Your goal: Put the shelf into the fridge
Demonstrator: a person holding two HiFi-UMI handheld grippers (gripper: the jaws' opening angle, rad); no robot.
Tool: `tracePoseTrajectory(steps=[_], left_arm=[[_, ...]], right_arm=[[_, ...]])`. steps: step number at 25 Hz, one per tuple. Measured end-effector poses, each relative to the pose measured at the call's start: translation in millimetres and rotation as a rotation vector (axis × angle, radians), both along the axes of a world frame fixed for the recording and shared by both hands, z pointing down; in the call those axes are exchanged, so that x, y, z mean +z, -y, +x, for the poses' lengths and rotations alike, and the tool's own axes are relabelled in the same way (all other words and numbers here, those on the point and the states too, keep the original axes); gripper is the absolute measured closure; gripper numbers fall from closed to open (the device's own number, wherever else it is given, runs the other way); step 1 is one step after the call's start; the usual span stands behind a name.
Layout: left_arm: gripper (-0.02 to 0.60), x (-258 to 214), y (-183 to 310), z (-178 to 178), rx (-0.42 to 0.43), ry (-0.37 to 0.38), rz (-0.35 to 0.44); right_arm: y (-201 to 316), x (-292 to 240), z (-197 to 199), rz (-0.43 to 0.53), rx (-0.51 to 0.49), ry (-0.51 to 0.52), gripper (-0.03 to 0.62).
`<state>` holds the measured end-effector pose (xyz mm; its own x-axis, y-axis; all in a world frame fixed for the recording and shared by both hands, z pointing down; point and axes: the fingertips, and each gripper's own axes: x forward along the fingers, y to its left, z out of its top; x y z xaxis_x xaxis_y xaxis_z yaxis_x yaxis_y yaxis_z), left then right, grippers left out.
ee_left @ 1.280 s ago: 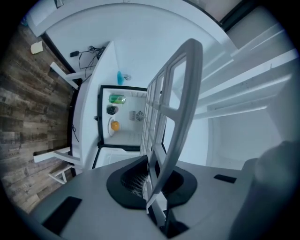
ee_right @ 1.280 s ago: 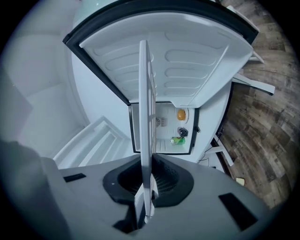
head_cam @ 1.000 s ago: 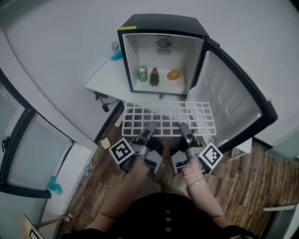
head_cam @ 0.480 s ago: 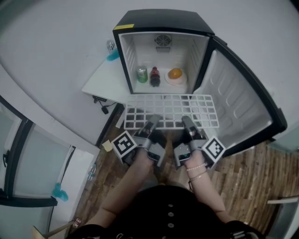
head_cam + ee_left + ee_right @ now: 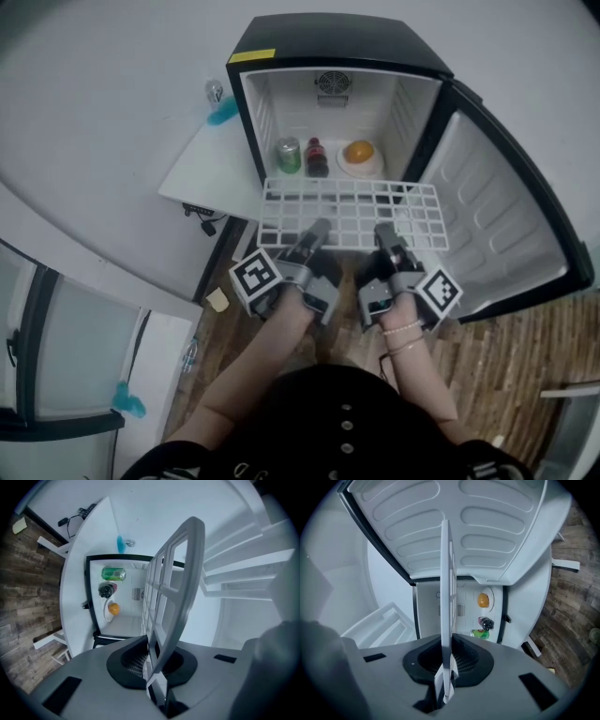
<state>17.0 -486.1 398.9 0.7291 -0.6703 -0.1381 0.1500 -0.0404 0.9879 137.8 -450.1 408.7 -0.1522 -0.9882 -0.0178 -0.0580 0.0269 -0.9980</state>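
- A white table (image 5: pixel 199 176) fills the upper left of the head view, with a small blue object (image 5: pixel 223 111) lying on it near the wall.
- The left gripper (image 5: pixel 317 231), just left of centre, is clenched on the near edge of the shelf. In the left gripper view its jaws press together on the rim bar of the white wire grid shelf (image 5: pixel 176 588).
- A black mini fridge (image 5: pixel 328 39) with a white interior stands open at top centre. On its floor stand, from left to right, a green can (image 5: pixel 289 156), a dark bottle (image 5: pixel 317 157) and an orange (image 5: pixel 359 151) on a white plate.
- The shelf (image 5: pixel 352 208) is held roughly level in the middle of the head view. Its far edge reaches the mouth of the fridge, just below the can, the bottle and the plate.
- The right gripper (image 5: pixel 385 234), just right of centre, also grips the shelf's near edge. In the right gripper view the shelf shows edge-on, pinched between its jaws.
- The white-lined fridge door (image 5: pixel 506 225) swings open at the right, over a brown wooden floor (image 5: pixel 530 366).
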Motion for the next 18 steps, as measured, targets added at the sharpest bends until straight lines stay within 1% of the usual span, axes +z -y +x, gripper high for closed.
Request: tracePoseTrajectory(steps=[3,9,18], left_arm=[[0.548,4.6,15.9,-1.2,0.014,-0.001,0.0],[0.548,5.1,16.0,0.4,0.022,-0.008,0.042],[0.548,12.1,18.5,3.3,0.048,-0.007,0.078]], right_arm=[[17.0,5.1,-1.3,0.005,0.01,0.011,0.557],[17.6,5.7,-0.5,0.058,0.016,0.011,0.557],[19.7,12.2,2.0,0.098,0.031,0.019,0.557]])
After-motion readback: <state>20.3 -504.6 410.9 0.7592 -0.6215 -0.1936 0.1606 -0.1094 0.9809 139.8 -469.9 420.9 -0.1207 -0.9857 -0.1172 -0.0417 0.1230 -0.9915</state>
